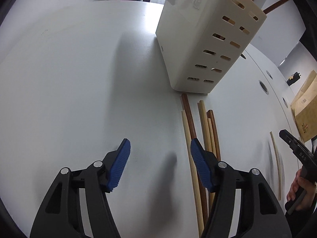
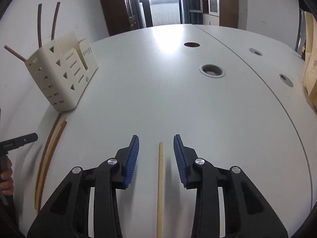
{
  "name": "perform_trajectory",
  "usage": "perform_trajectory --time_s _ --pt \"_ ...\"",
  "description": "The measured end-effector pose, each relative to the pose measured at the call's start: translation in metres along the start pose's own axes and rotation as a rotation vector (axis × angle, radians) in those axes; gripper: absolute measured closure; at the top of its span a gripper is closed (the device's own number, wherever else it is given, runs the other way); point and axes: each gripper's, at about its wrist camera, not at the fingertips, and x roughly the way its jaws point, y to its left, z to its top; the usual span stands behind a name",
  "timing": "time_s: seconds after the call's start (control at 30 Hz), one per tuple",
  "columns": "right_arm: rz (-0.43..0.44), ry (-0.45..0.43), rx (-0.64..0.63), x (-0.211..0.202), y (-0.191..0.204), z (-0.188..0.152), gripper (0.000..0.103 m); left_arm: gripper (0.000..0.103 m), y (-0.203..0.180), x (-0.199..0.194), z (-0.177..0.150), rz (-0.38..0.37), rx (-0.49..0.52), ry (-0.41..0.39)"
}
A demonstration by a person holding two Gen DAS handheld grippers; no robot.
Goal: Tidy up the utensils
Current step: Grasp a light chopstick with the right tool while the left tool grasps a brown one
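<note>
A wide pale grey bench (image 1: 79,69) fills both views, bare on its left side, with its curved far edge meeting a white wall and dark doorways.

In the left wrist view, the left gripper (image 1: 160,148) hangs over bare bench, its blue ribbed fingers (image 1: 119,164) apart with nothing between them. Its right finger overlaps a loose bundle of light and dark wooden chopsticks (image 1: 206,125) lying flat, pointing toward a cream slotted plastic utensil holder (image 1: 190,45) just beyond their far ends. Dark brown chopsticks (image 1: 277,5) stand in that holder. Only this view shows a brown cardboard box (image 1: 305,107) at the far right, near the right hand.

In the right wrist view, the holder sits at far left, with the bundle below it beside the left gripper's black tip. Ahead lies open bench with round cable holes (image 2: 212,70) and a seam. The right gripper (image 2: 156,144) holds its fingers apart on either side of a single pale wooden chopstick (image 2: 160,178) lying flat on the bench, touching neither pad.
</note>
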Motion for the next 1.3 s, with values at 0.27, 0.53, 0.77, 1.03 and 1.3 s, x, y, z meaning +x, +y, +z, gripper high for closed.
perform_trajectory --time_s 0.27,0.53,0.77,1.03,1.3 --pt "-0.046 0.049 -0.04 0.018 0.0 -0.006 0.086 0.04 -0.022 0.023 0.021 0.073 0.084 0.017" --pt "-0.06 0.035 -0.053 0.02 -0.002 -0.006 0.091 0.039 -0.044 0.037 0.045 0.13 0.121 0.008" --pt "-0.047 0.033 -0.042 0.018 -0.005 -0.005 0.097 0.063 -0.054 0.05 0.057 0.152 0.155 0.028" --pt "0.162 -0.071 0.072 -0.007 -0.016 0.001 0.098 0.096 -0.032 0.042 0.061 0.009 0.053 0.058" --pt "0.502 -0.335 0.122 -0.078 0.0 0.015 0.098 0.096 -0.017 -0.026 0.054 -0.136 0.038 -0.02"
